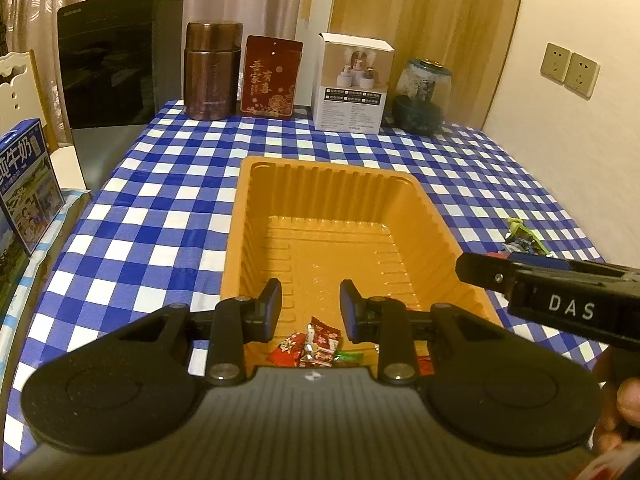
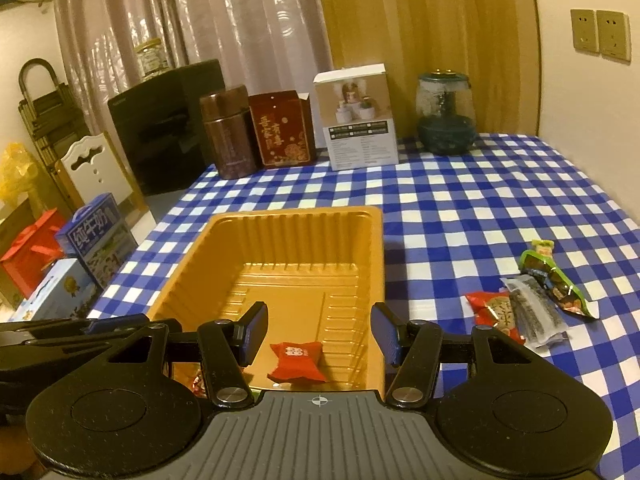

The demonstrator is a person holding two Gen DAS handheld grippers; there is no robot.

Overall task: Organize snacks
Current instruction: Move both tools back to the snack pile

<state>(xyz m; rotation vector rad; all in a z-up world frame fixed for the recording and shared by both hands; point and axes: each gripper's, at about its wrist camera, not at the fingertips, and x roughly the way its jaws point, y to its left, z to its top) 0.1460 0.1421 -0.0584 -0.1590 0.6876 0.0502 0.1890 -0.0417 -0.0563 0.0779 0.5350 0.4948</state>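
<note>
- The right gripper [image 2: 318, 334] is held over the near end of the orange tray [image 2: 374, 240], jaws spread and empty; a red wrapped candy [image 2: 298, 366] lies on the tray floor below them (probably just dropped there).
- The left gripper [image 1: 310, 308] is poised over the same tray, jaws narrowly parted, pinching nothing; several wrapped candies [image 1: 316, 344] lie beneath.
- Loose snacks [image 2: 536, 304] are left on the checked cloth [image 2: 460, 200] right of the tray.
- Open cloth lies between the tray's right wall and those snacks, well short of the table edge.
</note>
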